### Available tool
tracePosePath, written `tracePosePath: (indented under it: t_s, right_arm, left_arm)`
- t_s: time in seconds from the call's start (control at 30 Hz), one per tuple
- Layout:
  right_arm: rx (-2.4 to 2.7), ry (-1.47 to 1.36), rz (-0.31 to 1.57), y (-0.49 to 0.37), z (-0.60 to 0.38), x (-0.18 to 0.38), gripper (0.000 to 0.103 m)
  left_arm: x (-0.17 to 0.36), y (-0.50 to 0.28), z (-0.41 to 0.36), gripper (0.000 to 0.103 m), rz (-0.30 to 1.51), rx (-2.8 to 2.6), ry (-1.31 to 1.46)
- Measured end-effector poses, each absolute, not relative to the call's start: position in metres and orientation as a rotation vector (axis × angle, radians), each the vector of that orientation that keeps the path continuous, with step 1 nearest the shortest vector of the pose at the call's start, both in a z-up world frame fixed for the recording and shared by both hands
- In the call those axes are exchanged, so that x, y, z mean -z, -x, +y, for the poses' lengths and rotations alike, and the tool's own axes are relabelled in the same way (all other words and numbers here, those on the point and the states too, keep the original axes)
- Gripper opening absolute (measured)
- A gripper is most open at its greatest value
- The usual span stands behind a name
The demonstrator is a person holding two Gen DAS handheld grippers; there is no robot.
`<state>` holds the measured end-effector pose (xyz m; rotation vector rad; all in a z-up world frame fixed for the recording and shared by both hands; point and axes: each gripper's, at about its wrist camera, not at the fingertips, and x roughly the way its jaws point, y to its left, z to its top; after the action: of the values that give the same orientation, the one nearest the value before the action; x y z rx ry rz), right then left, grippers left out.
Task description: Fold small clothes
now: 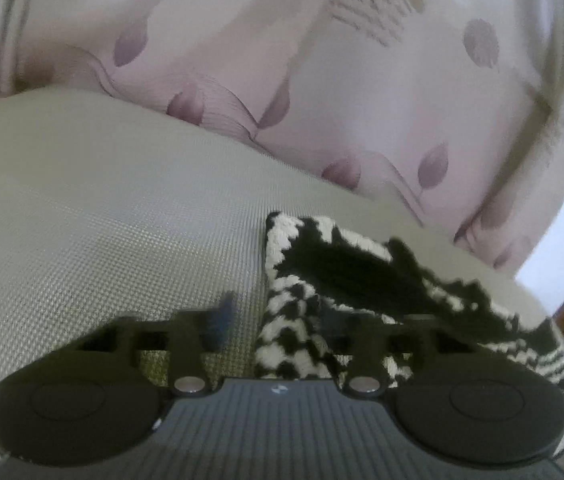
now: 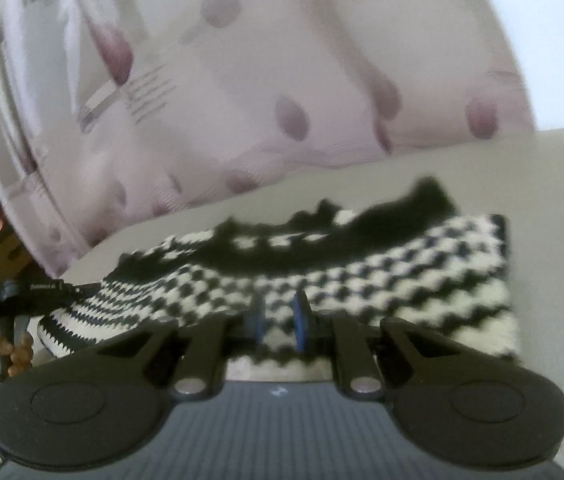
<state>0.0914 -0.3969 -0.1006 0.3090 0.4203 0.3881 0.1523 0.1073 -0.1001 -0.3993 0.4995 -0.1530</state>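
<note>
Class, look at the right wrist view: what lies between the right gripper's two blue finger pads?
In the right wrist view, the black-and-white knitted garment shows in the gap of the right gripper; whether the pads pinch it is unclear.

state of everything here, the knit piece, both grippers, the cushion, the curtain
knit piece: black and white, lying folded over on the cushion, one corner raised
left gripper: jaws wide apart, at the edge of the knit piece, gripping nothing
right gripper: jaws partly open above the knit piece; contact cannot be told
cushion: grey-green, flat, bearing the knit piece
curtain: pale with purple leaves, hanging behind the cushion
</note>
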Motion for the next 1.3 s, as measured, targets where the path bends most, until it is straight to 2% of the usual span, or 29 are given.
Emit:
tracePosePath:
  t_s: [0.03,0.1,0.17,0.23,0.33,0.43,0.5,0.6,0.7,0.73,0.83,0.93,1.0,1.07,1.3]
  right_arm:
    - [-0.375,-0.311,0.410,-0.087,-0.402,0.099,0.014]
    - [-0.350,-0.299,0.401,-0.084,-0.412,0.096,0.014]
    - [-0.321,-0.290,0.412,-0.086,-0.420,0.097,0.014]
    - [-0.265,-0.293,0.463,-0.093,-0.426,0.104,0.014]
    - [-0.242,-0.389,0.538,-0.093,-0.437,0.114,0.013]
    - [-0.239,-0.482,0.560,-0.076,-0.443,0.119,0.013]
    - [-0.264,-0.511,0.534,-0.065,-0.449,0.119,0.013]
    - [-0.274,-0.623,0.424,-0.042,-0.473,0.115,0.017]
    - [-0.247,-0.684,0.402,-0.024,-0.501,0.120,0.035]
    - [-0.248,-0.687,0.415,-0.021,-0.505,0.122,0.038]
    - [-0.290,-0.631,0.454,-0.015,-0.498,0.124,0.038]
    - [-0.301,-0.502,0.486,-0.019,-0.477,0.119,0.035]
    - [-0.269,-0.443,0.545,-0.025,-0.467,0.120,0.018]
    - [-0.279,-0.394,0.553,-0.018,-0.463,0.118,0.012]
    - [-0.293,-0.311,0.604,0.001,-0.470,0.118,0.011]
  left_arm:
    - [0.099,-0.146,0.112,0.068,0.464,0.152,0.443]
    - [0.095,-0.138,0.119,0.071,0.399,0.150,0.493]
    - [0.092,-0.137,0.115,0.071,0.385,0.170,0.473]
    - [0.094,-0.139,0.105,0.067,0.397,0.197,0.420]
    - [0.099,-0.146,0.092,0.065,0.453,0.187,0.345]
    - [0.104,-0.150,0.085,0.065,0.473,0.184,0.319]
    - [0.104,-0.145,0.083,0.070,0.454,0.199,0.302]
    - [0.104,-0.140,0.081,0.076,0.431,0.201,0.285]
    - [0.104,-0.134,0.084,0.092,0.391,0.182,0.302]
    - [0.104,-0.133,0.086,0.093,0.376,0.182,0.314]
    - [0.103,-0.131,0.088,0.094,0.365,0.184,0.333]
    - [0.103,-0.133,0.087,0.094,0.369,0.181,0.331]
    - [0.103,-0.132,0.088,0.095,0.369,0.173,0.333]
    - [0.104,-0.132,0.091,0.097,0.368,0.161,0.346]
    - [0.104,-0.133,0.092,0.098,0.382,0.153,0.343]
